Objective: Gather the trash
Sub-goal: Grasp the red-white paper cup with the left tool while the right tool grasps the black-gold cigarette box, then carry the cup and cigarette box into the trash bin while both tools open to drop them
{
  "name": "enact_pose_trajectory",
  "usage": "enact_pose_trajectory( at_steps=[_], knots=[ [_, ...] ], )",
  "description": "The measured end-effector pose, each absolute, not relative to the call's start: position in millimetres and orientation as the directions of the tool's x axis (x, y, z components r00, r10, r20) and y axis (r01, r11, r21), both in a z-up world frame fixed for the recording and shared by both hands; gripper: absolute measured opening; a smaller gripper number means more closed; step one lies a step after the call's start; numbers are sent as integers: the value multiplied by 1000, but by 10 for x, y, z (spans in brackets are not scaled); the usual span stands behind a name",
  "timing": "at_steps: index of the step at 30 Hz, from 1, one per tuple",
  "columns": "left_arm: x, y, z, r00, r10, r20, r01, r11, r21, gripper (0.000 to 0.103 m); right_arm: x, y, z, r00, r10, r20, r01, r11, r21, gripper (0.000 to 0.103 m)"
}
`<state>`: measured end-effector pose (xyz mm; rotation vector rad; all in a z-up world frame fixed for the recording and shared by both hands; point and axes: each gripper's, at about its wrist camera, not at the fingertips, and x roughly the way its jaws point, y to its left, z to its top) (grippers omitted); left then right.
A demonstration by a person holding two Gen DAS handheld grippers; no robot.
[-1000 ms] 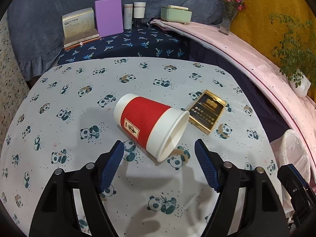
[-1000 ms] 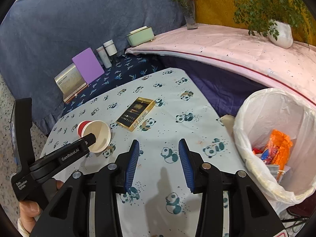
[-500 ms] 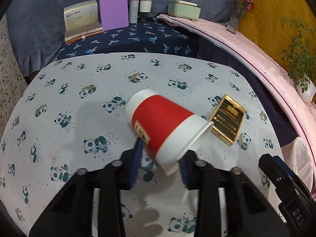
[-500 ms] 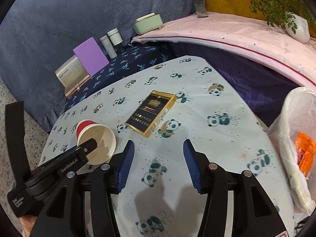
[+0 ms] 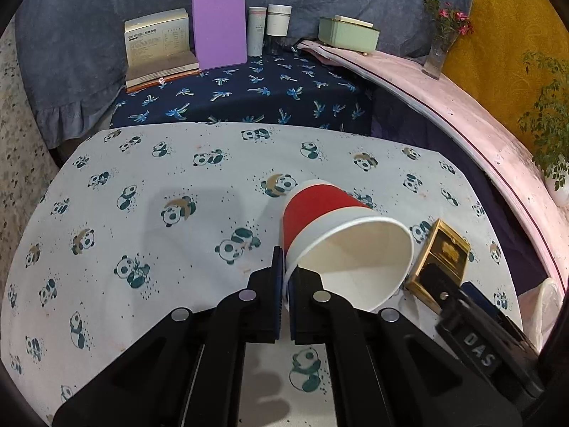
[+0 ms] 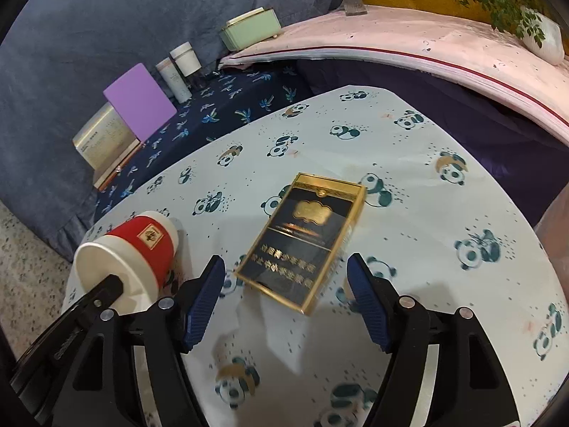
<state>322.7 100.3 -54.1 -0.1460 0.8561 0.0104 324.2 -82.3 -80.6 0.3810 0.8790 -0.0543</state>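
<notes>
Covering most of both views, the surface [image 5: 149, 213] wears a pale cloth printed with pandas. On it, right of centre in the left wrist view, a paper cup [image 5: 341, 235] lies tipped on its side: red sleeve, white band at the lip, white inside, its mouth turned toward the lens. In the right wrist view the same cup sits at the lower left, showing a small square label on the red. A flat black cigarette pack [image 6: 306, 238] with gold edging and gold lettering lies at the centre of the right wrist view, face up on the cloth; in the left wrist view it sits at the right edge, just beside the cup's mouth.

The left tongs [image 5: 284, 284] are pressed together on the cup's rim, one blue pad outside the wall and one inside. The right tongs [image 6: 286, 295] stand wide apart, their blue pads to either side of the pack's near end, not touching it.
</notes>
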Motion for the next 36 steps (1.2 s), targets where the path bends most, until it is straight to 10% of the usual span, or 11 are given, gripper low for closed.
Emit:
enact_pose_trajectory(
  at_steps=[11,36],
  knots=[
    [3302,1052,-597,646,-53,-761,-79,988,-135,2,3369,-590,-868,604,-80,-793,215,974,65,68],
    [2379,-171,-290,629,-210,-748,130,978,-164,2,1932,-1729,-446,682,-35,-730,267,942,205,65]
  ],
)
